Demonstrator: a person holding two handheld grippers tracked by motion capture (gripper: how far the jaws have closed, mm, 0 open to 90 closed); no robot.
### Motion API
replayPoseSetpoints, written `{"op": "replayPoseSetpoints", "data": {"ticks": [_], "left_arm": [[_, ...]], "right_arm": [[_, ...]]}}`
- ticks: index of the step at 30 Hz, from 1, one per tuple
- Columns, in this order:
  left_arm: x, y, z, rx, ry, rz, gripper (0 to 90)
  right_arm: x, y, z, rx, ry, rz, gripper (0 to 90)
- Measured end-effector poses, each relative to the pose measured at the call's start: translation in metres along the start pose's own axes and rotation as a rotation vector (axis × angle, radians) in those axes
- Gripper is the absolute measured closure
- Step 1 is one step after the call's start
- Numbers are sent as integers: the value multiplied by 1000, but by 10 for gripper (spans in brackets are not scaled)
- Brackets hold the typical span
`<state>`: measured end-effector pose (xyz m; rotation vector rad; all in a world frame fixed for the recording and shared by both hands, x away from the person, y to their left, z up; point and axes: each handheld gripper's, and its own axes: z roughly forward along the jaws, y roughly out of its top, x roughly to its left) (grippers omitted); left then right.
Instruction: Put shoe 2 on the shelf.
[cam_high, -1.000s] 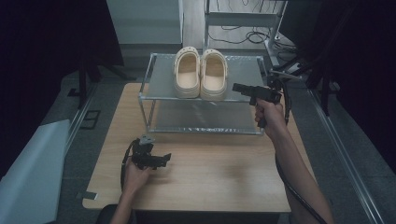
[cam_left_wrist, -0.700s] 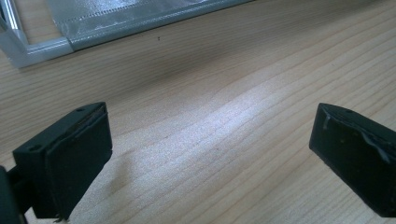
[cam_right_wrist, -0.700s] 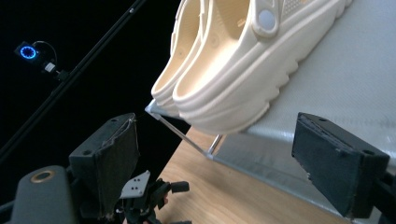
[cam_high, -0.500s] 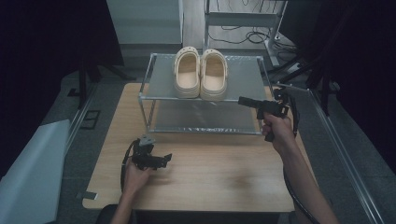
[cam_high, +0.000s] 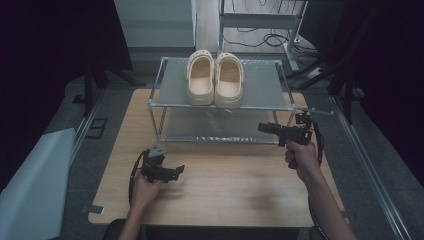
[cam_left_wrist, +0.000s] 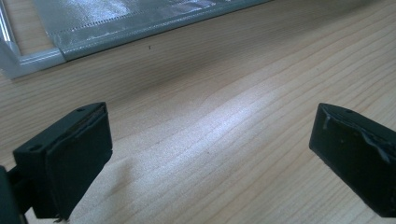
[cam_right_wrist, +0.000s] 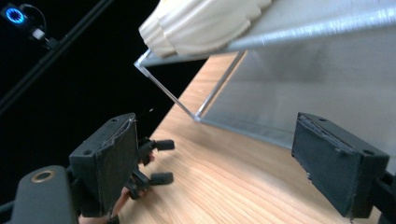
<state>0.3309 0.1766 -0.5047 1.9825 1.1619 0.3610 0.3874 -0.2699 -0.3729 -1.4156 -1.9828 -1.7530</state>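
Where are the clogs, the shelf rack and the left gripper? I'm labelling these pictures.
clogs (cam_high: 215, 80), high view, inner edge of the left shoe.
shelf rack (cam_high: 260, 85), high view, bare top shelf.
left gripper (cam_high: 180, 170), high view, between its jaws.

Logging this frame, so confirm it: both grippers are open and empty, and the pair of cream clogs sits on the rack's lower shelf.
One detail is wrong: the clogs sit on the top shelf of the rack, not the lower one, as the high view shows. The rest holds: the left gripper and right gripper are both open and empty.
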Motion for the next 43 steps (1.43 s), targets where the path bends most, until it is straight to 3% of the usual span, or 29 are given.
{"op": "replayPoseSetpoints", "data": {"ticks": [10,16,25,27,30,31,32,36,41,43], "left_arm": [[-3,-4,-3,-4,-3,-3,0],[-6,-6,-4,4,0,9,0],[-11,-8,-4,26,1,17,0],[-11,-8,-3,31,-2,18,0],[-13,-8,-2,39,2,28,0],[-14,-8,-1,44,3,32,0],[-14,-8,-1,44,3,32,0],[-17,-8,2,64,8,50,0],[-22,-7,6,93,10,68,0],[-22,-6,7,95,13,70,0]], "right_arm": [[-17,-36,0,25,-26,-3,147],[-27,-62,4,44,-65,-29,144],[-32,-92,12,95,-182,-151,126],[-35,-103,17,123,-231,-191,74],[-38,-109,21,156,-262,-224,59],[-41,-116,25,184,-298,-262,57],[-41,-116,25,184,-298,-262,57],[-44,-129,37,267,-371,-377,55],[-40,-138,48,335,-395,-463,56],[-40,-139,49,337,-392,-471,57]]}}
